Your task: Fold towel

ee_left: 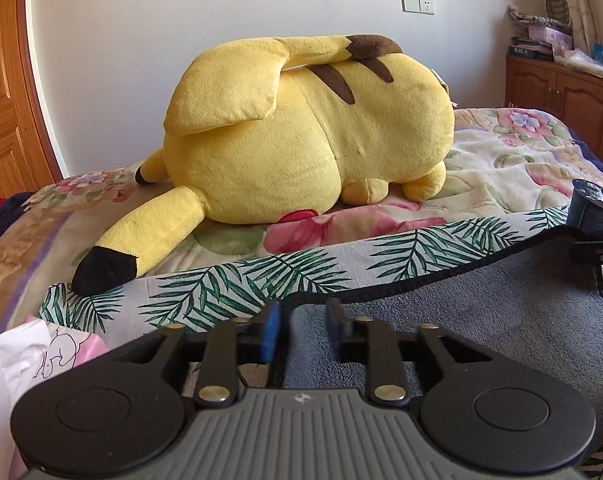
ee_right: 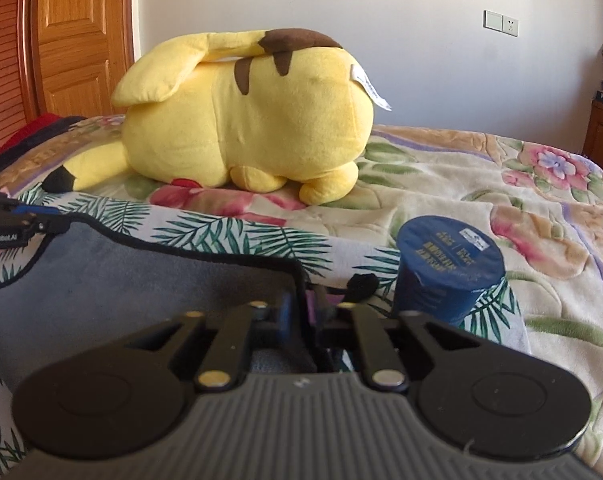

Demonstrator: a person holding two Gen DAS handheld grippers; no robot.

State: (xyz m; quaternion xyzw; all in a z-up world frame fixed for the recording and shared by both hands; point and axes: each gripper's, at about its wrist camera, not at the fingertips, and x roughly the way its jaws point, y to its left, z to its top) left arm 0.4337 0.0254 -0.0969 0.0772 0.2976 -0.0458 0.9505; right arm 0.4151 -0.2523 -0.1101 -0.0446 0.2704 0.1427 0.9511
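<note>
The grey towel (ee_left: pixel 481 312) lies on a leaf-print cloth (ee_left: pixel 229 284) on the bed. The left gripper (ee_left: pixel 303 330) stands with jaws apart over one corner; the right gripper (ee_right: pixel 304 312) pinches the opposite corner, beside a blue cup (ee_right: pixel 449 264).

A grey towel (ee_left: pixel 481 320) edged in black is laid over a white cloth (ee_left: pixel 261 280) printed with green palm fronds. The bed (ee_right: pixel 501 184) is covered in cream with pink and purple flowers and green leaves. A yellow plush toy (ee_left: pixel 309 136), brown-striped and black-tipped at the ears, and a dark blue cup (ee_right: pixel 447 264) are noted.
</note>
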